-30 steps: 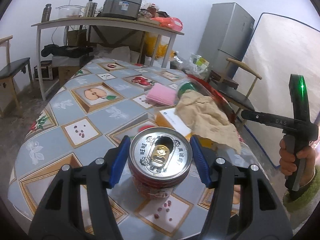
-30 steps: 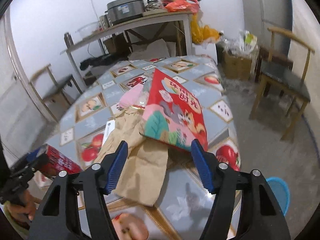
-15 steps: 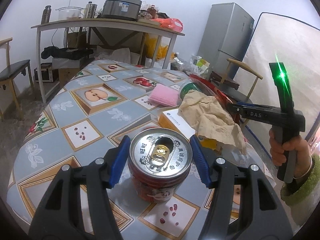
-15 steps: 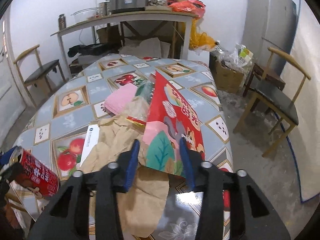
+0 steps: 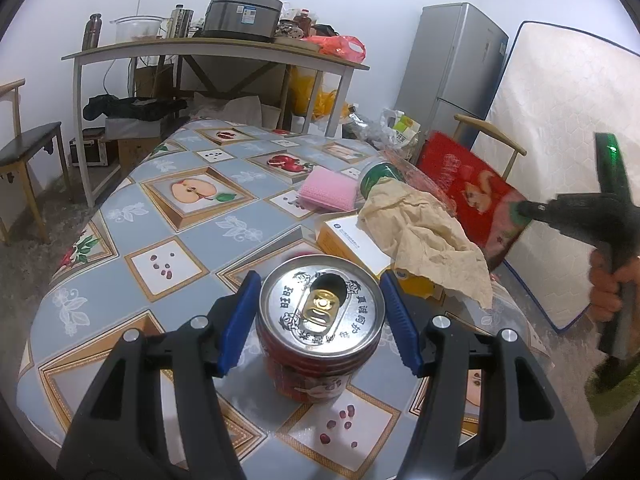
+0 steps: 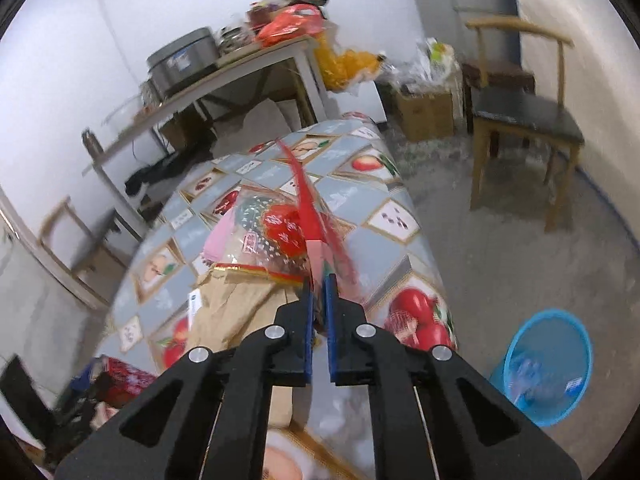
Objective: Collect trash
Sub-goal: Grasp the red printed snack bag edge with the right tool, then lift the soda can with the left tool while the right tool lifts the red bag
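A red drink can (image 5: 320, 312) with a silver opened top sits tilted between the blue pads of my left gripper (image 5: 320, 320), which is shut on it above the near end of the table (image 5: 168, 240). My right gripper (image 6: 318, 300) is shut on the edge of a red snack bag (image 6: 308, 216), seen edge-on and lifted upright off the table. In the left wrist view the same red bag (image 5: 468, 192) stands raised at the table's right side, with the right gripper (image 5: 520, 208) and a person's hand (image 5: 608, 284) behind it.
Crumpled brown paper (image 5: 420, 232) lies over a yellow-and-white box (image 5: 348, 240), beside a pink cloth (image 5: 328, 194) and a clear bag of red goods (image 6: 276, 228). A blue waste basket (image 6: 548, 364) stands on the floor right of the table. A wooden chair (image 6: 524, 112) is behind it.
The right gripper's jaws closed on the red bag and the hand rolled, lifting the bag from lying flat to standing on edge. The left gripper and its can stayed put.
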`<state>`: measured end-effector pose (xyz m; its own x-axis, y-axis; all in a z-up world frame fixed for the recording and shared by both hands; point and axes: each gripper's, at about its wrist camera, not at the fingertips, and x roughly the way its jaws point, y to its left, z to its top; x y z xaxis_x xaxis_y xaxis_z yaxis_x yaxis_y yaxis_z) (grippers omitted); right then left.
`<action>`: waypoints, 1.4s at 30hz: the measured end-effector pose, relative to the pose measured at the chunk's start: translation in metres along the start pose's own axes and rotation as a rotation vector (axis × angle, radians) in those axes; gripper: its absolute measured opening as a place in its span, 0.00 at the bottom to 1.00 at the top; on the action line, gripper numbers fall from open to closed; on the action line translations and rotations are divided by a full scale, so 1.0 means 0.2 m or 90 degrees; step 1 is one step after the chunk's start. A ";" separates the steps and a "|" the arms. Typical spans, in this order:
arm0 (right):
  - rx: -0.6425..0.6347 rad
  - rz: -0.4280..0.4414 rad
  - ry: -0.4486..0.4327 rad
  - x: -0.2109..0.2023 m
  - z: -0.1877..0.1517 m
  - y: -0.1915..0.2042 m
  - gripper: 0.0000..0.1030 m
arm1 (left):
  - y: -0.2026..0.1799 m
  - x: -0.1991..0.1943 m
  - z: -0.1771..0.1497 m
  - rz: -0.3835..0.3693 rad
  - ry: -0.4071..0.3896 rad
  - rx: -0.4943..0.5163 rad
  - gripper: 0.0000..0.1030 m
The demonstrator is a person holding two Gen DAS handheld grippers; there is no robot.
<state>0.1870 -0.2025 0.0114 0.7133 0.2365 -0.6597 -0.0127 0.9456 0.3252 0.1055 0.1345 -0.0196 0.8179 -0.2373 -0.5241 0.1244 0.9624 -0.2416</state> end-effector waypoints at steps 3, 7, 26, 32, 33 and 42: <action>0.020 0.000 0.015 -0.04 -0.04 -0.06 0.06 | 0.00 0.00 0.00 0.000 0.001 0.001 0.56; 0.013 -0.019 0.025 -0.01 -0.10 -0.08 0.08 | 0.00 0.00 0.01 0.001 0.002 0.002 0.56; 0.040 0.031 0.048 0.17 -0.17 -0.02 0.24 | 0.01 0.00 0.01 0.004 0.003 0.007 0.56; 0.074 0.009 0.026 0.15 -0.17 -0.08 0.08 | 0.01 -0.01 0.01 0.001 0.005 0.004 0.57; 0.074 0.004 0.021 0.14 -0.16 -0.08 0.07 | 0.01 -0.01 0.01 0.000 0.006 0.004 0.58; 0.057 -0.067 -0.033 0.03 -0.15 -0.14 0.06 | 0.03 0.04 -0.02 -0.008 0.042 -0.008 0.62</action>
<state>0.1701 -0.2204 -0.0217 0.7423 0.1237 -0.6586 0.1242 0.9404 0.3166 0.1095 0.1374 -0.0287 0.7771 -0.2580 -0.5741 0.1271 0.9576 -0.2584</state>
